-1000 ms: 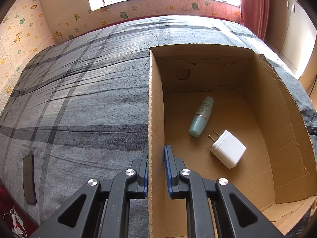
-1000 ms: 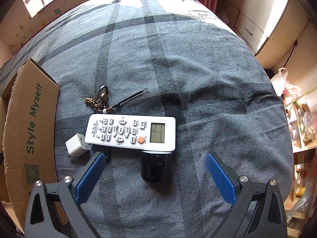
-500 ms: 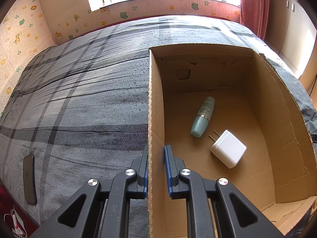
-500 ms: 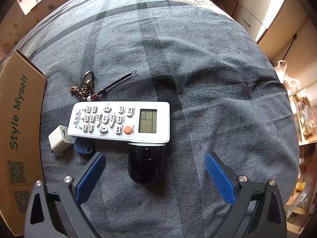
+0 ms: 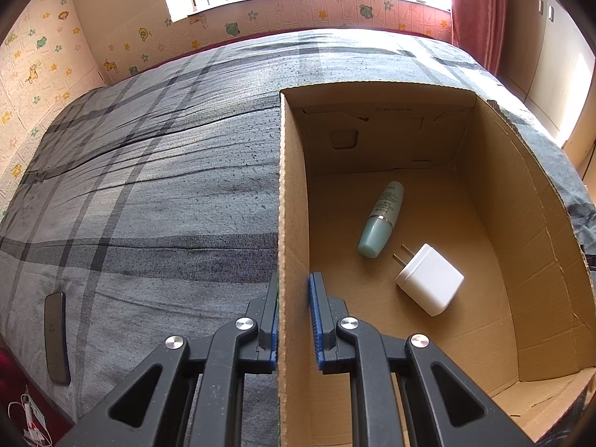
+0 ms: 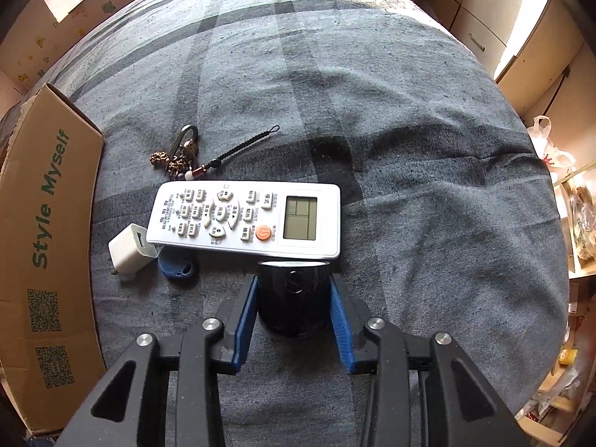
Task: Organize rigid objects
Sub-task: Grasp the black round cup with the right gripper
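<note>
My left gripper [image 5: 294, 320] is shut on the left wall of the open cardboard box [image 5: 292, 201], one pad on each side. Inside the box lie a pale green bottle [image 5: 380, 219] and a white charger [image 5: 430, 279]. My right gripper [image 6: 293, 320] is shut on a black round jar [image 6: 293, 300] that lies on the grey plaid bedspread [image 6: 372, 93]. Just beyond the jar lie a white remote control [image 6: 246, 219], a small white charger [image 6: 128, 251], a blue key fob [image 6: 177, 267] and a keychain with a black cord [image 6: 186, 152].
The box's outer wall with green lettering [image 6: 44, 223] stands at the left of the right wrist view. A dark phone [image 5: 56, 337] lies on the bed near its left edge. A wardrobe [image 6: 521, 29] and cluttered shelves [image 6: 577, 223] stand off the bed's right side.
My right gripper moved forward over the bed and closed its wide-open jaws onto the black jar. The left gripper and the box stayed still.
</note>
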Demonstrator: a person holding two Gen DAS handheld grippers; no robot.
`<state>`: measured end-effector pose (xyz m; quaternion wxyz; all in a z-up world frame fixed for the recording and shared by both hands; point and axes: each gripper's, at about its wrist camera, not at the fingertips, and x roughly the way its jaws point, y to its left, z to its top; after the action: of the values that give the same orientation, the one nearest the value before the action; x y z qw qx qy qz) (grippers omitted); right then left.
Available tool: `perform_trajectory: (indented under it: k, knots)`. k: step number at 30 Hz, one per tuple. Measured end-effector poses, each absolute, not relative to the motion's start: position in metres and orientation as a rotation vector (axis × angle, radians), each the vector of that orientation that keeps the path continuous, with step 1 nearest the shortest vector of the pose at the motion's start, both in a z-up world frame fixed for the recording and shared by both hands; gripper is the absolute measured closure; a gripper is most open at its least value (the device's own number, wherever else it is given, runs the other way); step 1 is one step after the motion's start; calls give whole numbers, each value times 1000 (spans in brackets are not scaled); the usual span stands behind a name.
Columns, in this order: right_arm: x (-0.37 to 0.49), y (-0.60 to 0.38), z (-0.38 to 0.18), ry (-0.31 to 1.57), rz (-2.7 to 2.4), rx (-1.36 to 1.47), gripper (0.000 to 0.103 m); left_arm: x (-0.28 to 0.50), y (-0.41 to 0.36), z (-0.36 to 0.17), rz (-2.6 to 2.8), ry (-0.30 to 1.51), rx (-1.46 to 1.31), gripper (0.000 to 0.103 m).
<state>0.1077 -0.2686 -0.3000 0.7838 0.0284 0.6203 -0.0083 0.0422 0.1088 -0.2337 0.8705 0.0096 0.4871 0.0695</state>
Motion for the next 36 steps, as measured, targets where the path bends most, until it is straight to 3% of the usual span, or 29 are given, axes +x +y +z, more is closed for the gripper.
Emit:
perform_trajectory:
  k: [36]
  knots:
    - [106,-212,-208,1212,130,-50,63,43,109,-233,142,1021,13,89]
